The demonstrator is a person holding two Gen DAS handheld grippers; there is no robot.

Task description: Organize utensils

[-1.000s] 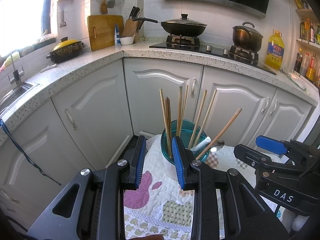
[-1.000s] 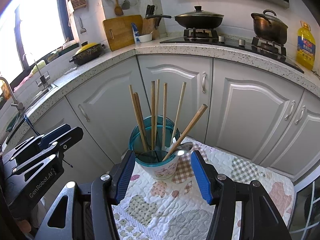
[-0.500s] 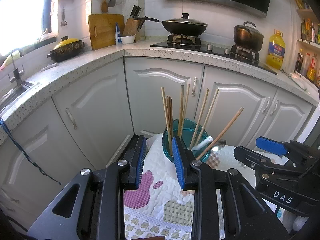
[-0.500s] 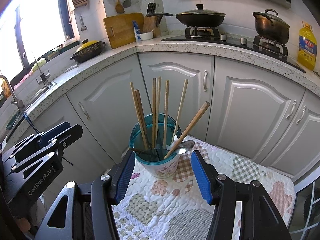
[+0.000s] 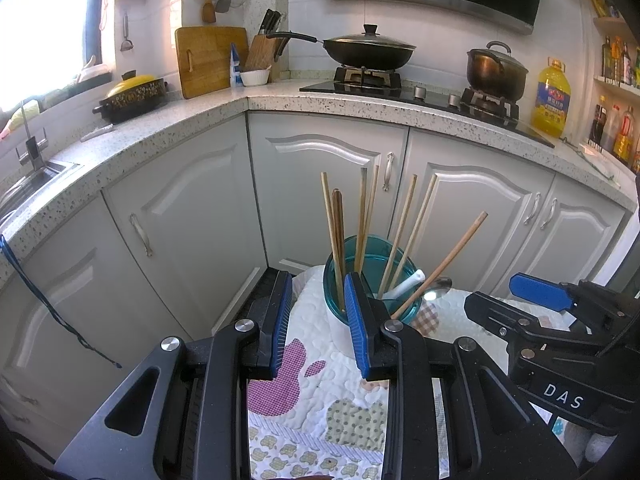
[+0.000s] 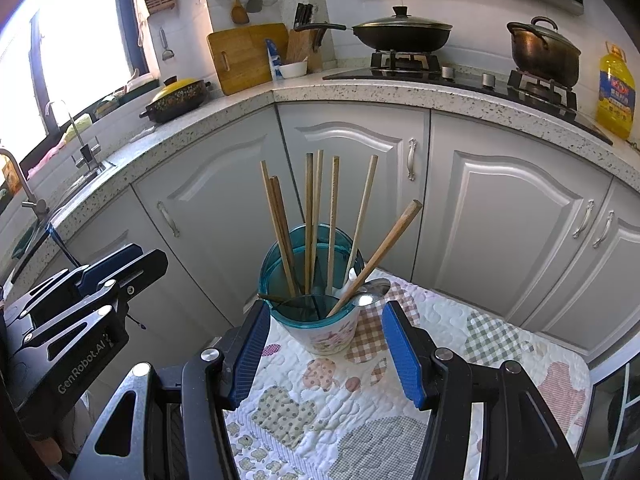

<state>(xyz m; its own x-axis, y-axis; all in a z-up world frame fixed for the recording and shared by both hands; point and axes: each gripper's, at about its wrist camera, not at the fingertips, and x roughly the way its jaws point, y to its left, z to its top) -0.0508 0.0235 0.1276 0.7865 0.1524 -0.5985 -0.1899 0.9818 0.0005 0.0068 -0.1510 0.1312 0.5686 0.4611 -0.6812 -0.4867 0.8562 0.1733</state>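
A floral cup with a teal rim (image 6: 320, 320) stands on a quilted cloth (image 6: 400, 400). Several wooden chopsticks (image 6: 310, 216) stick upright out of it, and a thicker wooden handle (image 6: 380, 252) leans right. A metal spoon (image 6: 374, 290) and a white spoon (image 5: 404, 284) also rest in it. My right gripper (image 6: 326, 352) hovers just in front of the cup, open, with nothing between its blue pads. My left gripper (image 5: 318, 320) is open and empty to the cup's left; its right finger (image 5: 356, 324) overlaps the cup (image 5: 372, 276) in the left wrist view.
Grey cabinet doors (image 6: 352, 184) stand close behind the cloth, under a speckled counter (image 5: 320, 102). On the counter are a wok (image 5: 368, 50), a pot (image 5: 496, 70), an oil bottle (image 5: 552, 98), a cutting board (image 5: 210, 58) and a sink (image 5: 24, 184) at left.
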